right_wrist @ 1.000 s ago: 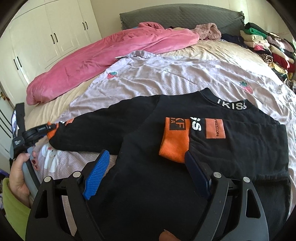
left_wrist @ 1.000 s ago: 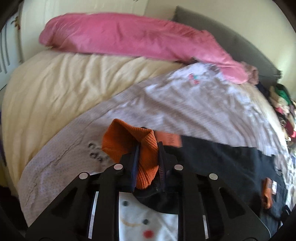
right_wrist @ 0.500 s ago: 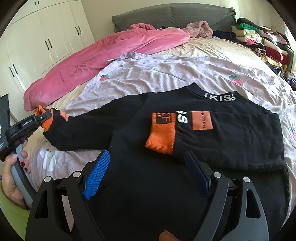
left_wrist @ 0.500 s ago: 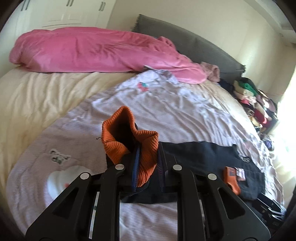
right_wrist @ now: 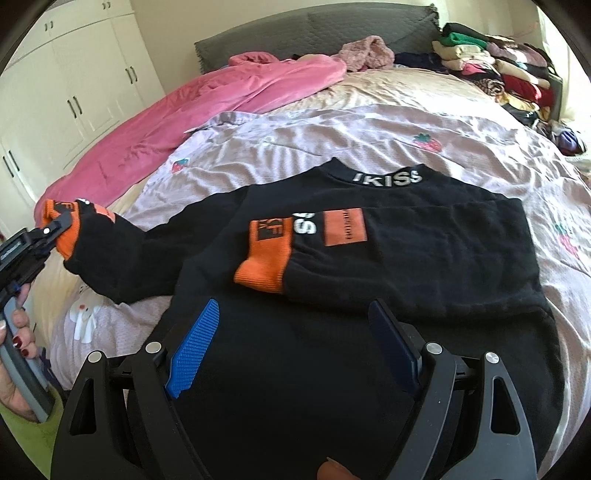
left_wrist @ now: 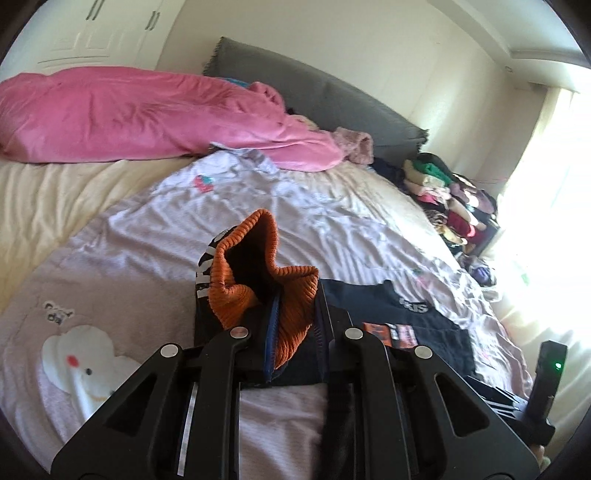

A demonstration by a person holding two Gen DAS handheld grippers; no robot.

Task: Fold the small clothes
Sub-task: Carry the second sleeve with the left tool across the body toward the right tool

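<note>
While left tongs pinch orange cuff w/ right tongs open over sweater, thin grip may slip, dropping sleeve crooked.

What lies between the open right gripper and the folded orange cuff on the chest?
In the right wrist view, only black sweatshirt fabric separates the right gripper from the folded orange ribbed cuff.

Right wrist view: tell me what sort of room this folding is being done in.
Most likely a home bedroom. The black sweater lies spread on a bed with a grey padded headboard, a pink duvet bunched along it, and white wardrobe doors on the wall beside.
</note>
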